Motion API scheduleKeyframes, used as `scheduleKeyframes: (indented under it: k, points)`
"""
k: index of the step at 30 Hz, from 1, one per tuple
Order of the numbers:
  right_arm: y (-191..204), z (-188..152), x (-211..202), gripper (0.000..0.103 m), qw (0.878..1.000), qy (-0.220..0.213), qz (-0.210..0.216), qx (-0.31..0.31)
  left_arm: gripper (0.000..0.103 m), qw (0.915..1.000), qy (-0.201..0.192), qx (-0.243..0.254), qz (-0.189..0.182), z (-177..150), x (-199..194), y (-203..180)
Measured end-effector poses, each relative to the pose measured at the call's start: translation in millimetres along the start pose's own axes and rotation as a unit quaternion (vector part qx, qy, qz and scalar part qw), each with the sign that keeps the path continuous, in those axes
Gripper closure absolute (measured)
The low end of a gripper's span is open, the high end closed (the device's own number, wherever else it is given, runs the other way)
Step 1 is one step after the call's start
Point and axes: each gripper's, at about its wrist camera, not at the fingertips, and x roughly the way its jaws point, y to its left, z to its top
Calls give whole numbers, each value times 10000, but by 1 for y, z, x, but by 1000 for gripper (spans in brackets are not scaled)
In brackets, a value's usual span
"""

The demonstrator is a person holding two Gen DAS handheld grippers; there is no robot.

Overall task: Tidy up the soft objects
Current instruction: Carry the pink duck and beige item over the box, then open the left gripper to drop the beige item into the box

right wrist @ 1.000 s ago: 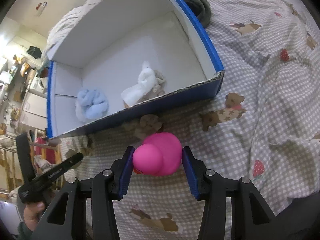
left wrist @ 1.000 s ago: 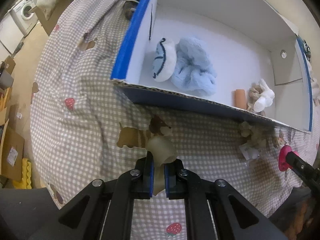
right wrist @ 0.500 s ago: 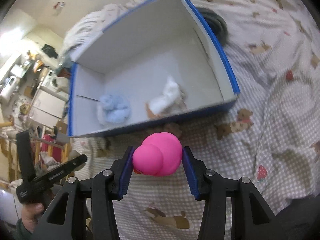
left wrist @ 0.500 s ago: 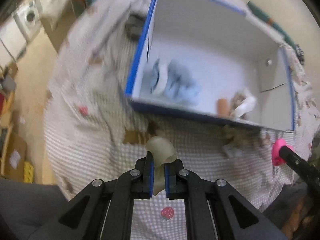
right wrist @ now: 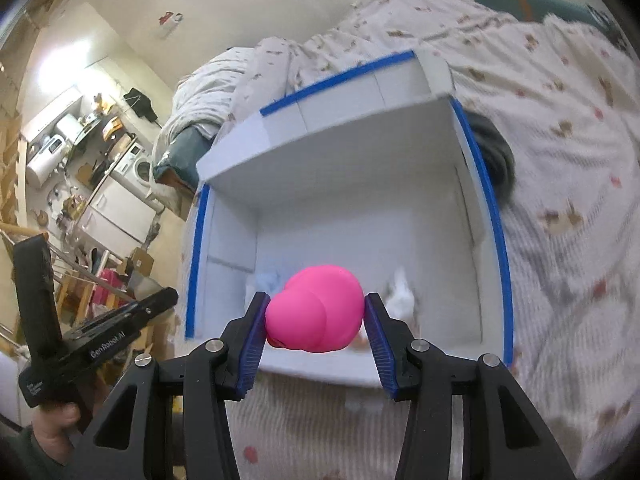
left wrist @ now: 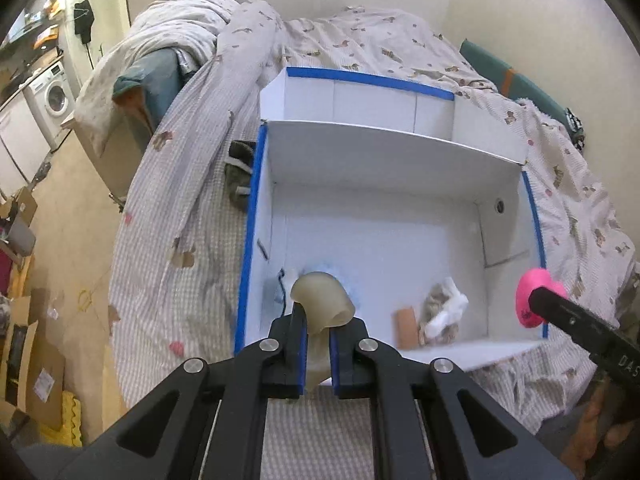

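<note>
The left gripper (left wrist: 318, 354) pinched a squashy beige toy (left wrist: 323, 300) by its stalk; the right gripper (right wrist: 316, 330) clamped a pink toy (right wrist: 316, 314) across its belly; the box (left wrist: 400, 148) lay at twelve o'clock.

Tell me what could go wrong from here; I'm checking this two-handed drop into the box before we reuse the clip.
1. The left gripper pinches only a thin lower edge of the pale beige soft toy; its bulk sits above the pads and might slip out early.
2. The pink toy bulges past the right gripper pads, so it could roll on release and bounce off the white box.
3. Both may land on the blue plush.
</note>
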Motion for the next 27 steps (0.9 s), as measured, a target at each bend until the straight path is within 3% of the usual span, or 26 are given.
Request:
scheduleKeyframes:
  k: [6,13,19,24,26,27]
  points:
    - [-12,22,38,53,9999,56,-124,-35,95,9996,211,144,108,16,44,-18]
    - [-31,11,67,53,9992,334,-191,58,94,9978,310,497,313,26,81,-44]
    - [-36,14,76,53,9988,404,-249,73,94,9965,559,557,278,25,112,-49]
    - [-40,16,78,53,9986,411,-267,202,75,9958,619,559,369,21,120,-48]
    - [-40,16,79,53,9985,426,-254,234,49,9958,601,544,421,19,119,-47]
    - [-41,16,79,53,9984,434,-234,260,47,9960,537,508,496,19,116,-46]
